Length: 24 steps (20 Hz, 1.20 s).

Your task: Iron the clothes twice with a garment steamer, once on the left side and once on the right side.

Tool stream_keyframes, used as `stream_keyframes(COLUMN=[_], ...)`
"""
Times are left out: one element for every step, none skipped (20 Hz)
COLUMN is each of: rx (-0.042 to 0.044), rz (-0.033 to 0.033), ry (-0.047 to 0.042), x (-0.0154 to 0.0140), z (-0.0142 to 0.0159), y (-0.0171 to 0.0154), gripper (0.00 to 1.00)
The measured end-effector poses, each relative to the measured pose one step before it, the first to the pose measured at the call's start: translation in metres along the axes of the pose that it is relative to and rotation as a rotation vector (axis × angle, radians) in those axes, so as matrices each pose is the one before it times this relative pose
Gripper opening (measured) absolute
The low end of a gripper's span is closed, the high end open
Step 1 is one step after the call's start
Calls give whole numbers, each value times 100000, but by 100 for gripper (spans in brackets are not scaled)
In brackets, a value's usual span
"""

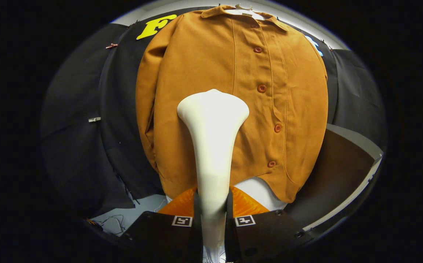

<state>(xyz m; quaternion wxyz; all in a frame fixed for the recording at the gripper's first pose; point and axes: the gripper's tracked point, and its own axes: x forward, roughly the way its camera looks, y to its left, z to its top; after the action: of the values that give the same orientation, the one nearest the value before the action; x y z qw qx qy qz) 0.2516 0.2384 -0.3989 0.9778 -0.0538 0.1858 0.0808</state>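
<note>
While I hold the garment steamer point(212, 146) pinched by its neck between both fingers of the gripper point(213, 206), its flared head stands upright against the lower left half of the shirt point(204, 65). That shirt hangs on a hanger point(246, 11) before the booth wall, long axis vertical, button placket point(266, 87) just right of the head. No brand or label is legible; I note only square markers point(182, 221) on the fingers.

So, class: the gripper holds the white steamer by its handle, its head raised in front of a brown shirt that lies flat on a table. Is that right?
Not quite. In the gripper view the brown shirt hangs on a hanger against the booth wall, not flat on a table. The rest holds: the gripper is shut on the white steamer, whose head is raised before the shirt.
</note>
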Motion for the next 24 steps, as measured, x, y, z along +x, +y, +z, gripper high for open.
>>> stream_keyframes(rx=[-1,54,122,311,439,458,405,51,-20,-304,36,209,171,260,584,463,419,36,70,60,68,193,282,486], rz=[370,268,169,231,169,134,224,131,-55,-342,-66,-35,-58,8,-8,121,118,352,696,622,292,1,29,-28], ry=[1135,1063,874,374,-184,-55,217,163,-373,-414,-637,-768,-610,-631,-472,-498,-713,-786,-755,-1173,-1422,-1122,-1533,-1488], x=[-5,-153,-158,-63,-104,-235,-205,-279,-266,-341,-291,-334,-298,-465,-585,-607,-563,-568,-585,-679,-684,-611,-541,-550], z=[-540,-667,-567,-336,-174,-325,-266,-181,89,-21,242,208,240,407,369,417,532,578,615,809,894,878,1018,1126], y=[111,59,32,-32,-2,-35,-26,-132,-152,-256,-188,-226,-239,-263,-290,-258,-225,-257,-135,-114,-239,-251,-275,-230], gripper=[27,27,27,27,27,27,27,27,27,27,27,27,27,27,27,27,27,27,27,27,27,27,27,27])
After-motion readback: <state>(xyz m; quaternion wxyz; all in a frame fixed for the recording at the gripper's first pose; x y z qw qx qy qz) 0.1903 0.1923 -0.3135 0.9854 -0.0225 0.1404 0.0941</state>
